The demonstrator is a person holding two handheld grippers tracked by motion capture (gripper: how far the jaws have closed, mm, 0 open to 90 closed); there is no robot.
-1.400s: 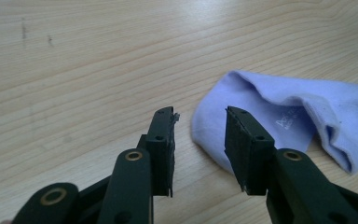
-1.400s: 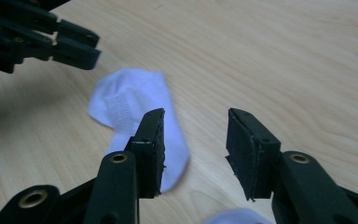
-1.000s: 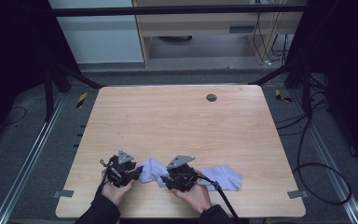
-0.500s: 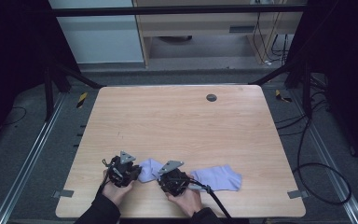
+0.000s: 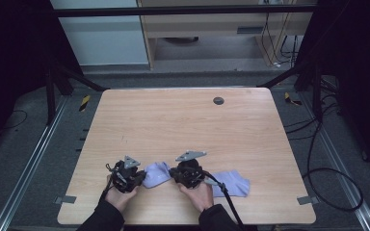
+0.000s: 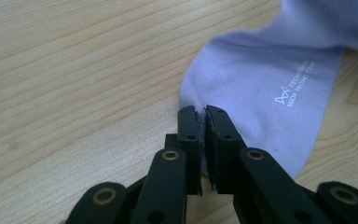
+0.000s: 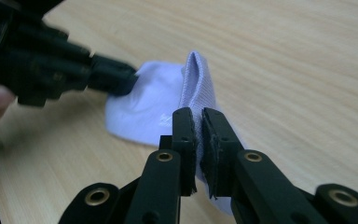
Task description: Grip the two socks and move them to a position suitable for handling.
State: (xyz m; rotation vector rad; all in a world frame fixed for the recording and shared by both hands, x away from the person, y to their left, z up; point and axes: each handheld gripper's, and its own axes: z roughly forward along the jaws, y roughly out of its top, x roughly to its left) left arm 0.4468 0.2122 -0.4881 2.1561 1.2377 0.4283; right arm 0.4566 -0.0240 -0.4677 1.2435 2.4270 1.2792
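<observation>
A: What has changed at the near edge of the pale wooden table (image 5: pixel 183 125)?

B: The jaws of both tools have just been closing, with cloth between them in each case. The left gripper (image 6: pixel 201 122) now pinches the end of the lavender knitted sock (image 5: pixel 156 174) at its hem. The right gripper (image 7: pixel 196 122) is clamped on a raised fold of the same sock, further along its length.

A: Where does the sock lie?

B: Flat on the table near the person's edge. One end shows between the two grippers in the high view, and the other end (image 5: pixel 233 185) extends beyond the right hand (image 5: pixel 196 195). In the left gripper view a small white printed logo (image 6: pixel 294 88) sits on the cloth just past the jaws.

A: Has the sock shifted?

B: Compared with a second ago, the stretch under the right gripper is drawn up into a ridge (image 7: pixel 192 77); the left hand (image 5: pixel 120 195) stays put.

A: What does this imply for the work?

B: Both grips appear secured, so the sock can probably now be lifted, stretched or folded. A thin pinch at the hem could slip under tension.
</observation>
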